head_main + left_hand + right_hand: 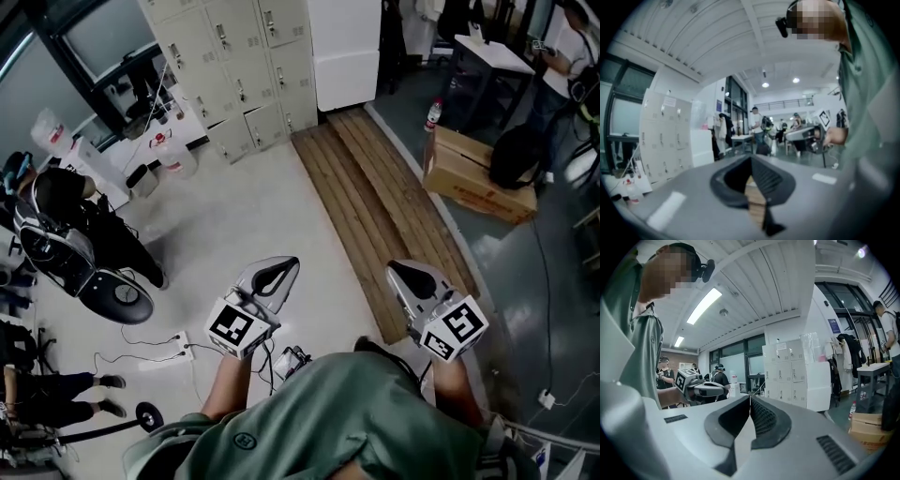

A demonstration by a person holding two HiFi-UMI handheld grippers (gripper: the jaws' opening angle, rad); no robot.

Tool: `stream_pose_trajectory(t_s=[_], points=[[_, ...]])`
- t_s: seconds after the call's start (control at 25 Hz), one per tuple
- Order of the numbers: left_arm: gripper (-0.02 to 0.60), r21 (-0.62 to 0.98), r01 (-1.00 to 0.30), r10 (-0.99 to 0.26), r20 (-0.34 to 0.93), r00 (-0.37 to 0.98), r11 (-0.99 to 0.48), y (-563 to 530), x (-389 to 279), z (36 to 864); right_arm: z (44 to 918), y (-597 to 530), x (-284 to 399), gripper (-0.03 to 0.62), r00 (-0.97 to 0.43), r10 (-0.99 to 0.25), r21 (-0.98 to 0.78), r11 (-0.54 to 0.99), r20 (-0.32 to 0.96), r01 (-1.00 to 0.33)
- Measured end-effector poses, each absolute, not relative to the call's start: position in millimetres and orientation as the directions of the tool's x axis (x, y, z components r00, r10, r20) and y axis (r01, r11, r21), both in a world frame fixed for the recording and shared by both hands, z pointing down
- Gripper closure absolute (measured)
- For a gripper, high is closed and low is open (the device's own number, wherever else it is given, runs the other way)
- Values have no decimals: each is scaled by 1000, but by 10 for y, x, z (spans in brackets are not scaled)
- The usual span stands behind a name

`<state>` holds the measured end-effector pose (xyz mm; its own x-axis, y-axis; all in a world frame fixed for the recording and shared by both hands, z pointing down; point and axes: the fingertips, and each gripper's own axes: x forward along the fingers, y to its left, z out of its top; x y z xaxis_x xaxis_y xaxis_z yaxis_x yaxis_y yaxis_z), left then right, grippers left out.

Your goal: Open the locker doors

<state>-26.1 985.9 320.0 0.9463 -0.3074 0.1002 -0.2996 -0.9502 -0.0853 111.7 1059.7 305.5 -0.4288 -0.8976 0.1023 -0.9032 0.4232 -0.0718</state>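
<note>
Beige lockers (pixel 239 66): 11 o'clock, well apart, doors (pixel 284 21) apparently shut. Left gripper (pixel 279 270), right gripper (pixel 405 274): both clenched, empty. Step: approach, likely. Next: walk closer, release one claw at a door.

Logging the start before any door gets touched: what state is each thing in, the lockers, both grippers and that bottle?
Locker doors: all those in view are closed.
Left gripper: shut, nothing between the jaws.
Right gripper: shut, nothing between the jaws.
Bottle: upright on the cardboard box.
</note>
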Motion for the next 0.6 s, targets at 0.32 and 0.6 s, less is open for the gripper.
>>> stream_pose_trajectory(t_s=[0.32,0.6], points=[[594,-158,-351,-357,12,934,-923,9162,55,3073,3129,9832,1493,589,-454,-886,-61,450,92,-891],[594,-243,-339,-355,22,935,-909,8312,289,2997,3141,8866,1814,588,-493,-865,-13,494,89,-869]])
